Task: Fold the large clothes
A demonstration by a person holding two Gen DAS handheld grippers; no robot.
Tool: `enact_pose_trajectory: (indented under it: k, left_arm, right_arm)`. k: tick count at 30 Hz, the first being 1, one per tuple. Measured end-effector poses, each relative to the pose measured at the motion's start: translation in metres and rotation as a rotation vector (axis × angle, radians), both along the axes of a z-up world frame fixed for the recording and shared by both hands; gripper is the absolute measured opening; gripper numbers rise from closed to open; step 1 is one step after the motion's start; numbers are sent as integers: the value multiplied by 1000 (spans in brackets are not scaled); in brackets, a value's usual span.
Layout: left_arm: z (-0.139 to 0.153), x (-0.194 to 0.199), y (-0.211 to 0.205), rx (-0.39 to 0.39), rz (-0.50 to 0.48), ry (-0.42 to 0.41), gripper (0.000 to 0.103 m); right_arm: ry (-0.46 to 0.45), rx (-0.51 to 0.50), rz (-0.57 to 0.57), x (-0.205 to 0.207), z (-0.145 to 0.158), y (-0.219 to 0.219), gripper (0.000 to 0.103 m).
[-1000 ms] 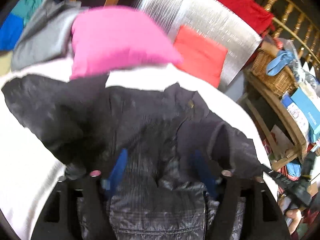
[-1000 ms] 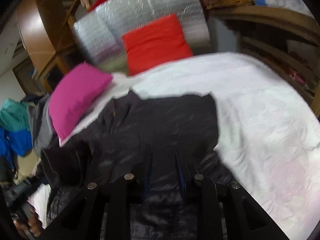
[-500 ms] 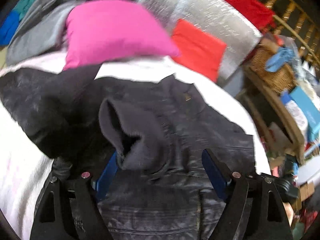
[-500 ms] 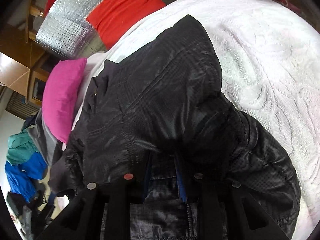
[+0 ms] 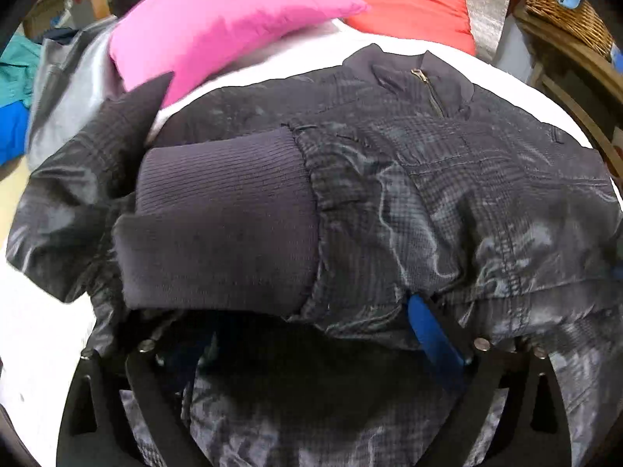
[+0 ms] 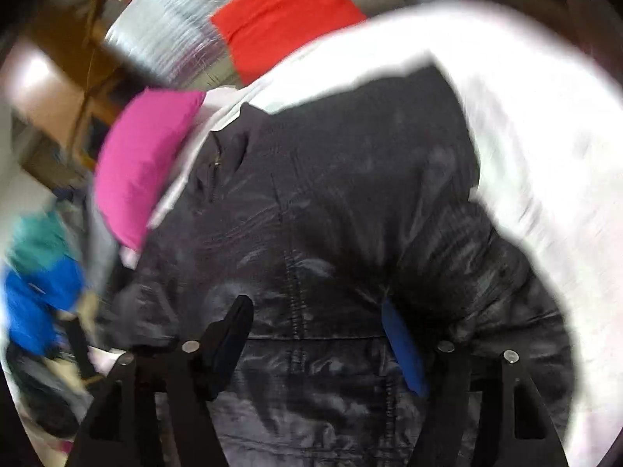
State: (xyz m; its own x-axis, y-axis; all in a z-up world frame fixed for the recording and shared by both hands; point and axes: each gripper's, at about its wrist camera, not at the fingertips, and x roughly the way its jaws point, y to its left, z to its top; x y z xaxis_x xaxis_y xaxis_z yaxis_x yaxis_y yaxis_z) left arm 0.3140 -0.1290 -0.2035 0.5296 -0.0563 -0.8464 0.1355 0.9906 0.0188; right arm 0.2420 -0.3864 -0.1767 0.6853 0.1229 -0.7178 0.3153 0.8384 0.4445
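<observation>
Left wrist view: aimed steeply down along the left claw (image 5: 311,334), very near the jacket (image 5: 447,194).
Right wrist view: angled down, slightly farther, blurred.
Shared: jacket, pink pillow (image 6: 140,163), red pillow (image 5: 409,4), bed (image 6: 545,116).

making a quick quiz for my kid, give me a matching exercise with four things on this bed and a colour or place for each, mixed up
Things:
1. ribbed cuff
2. pillow
3. cushion
4. zip pull

Descriptions:
A. red, against the silver panel
B. pink, beyond the jacket's sleeve
C. at the jacket's collar
D. dark knit, folded across the jacket's front

Pairs: 1-D, 2-B, 3-A, 4-C
</observation>
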Motion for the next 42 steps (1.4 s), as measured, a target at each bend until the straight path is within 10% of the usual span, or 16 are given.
enact_pose_trajectory:
  k: [7, 15, 42]
  left_arm:
    - [11, 1, 19, -80, -23, 96, 101]
    - [58, -9, 58, -64, 97, -153, 101]
    - [10, 36, 17, 90, 112, -53, 101]
  right_arm:
    - [-16, -273, -64, 6, 18, 25, 72]
    - [-82, -456, -62, 3, 36, 48, 72]
    - [-17, -509, -87, 18, 26, 53, 72]
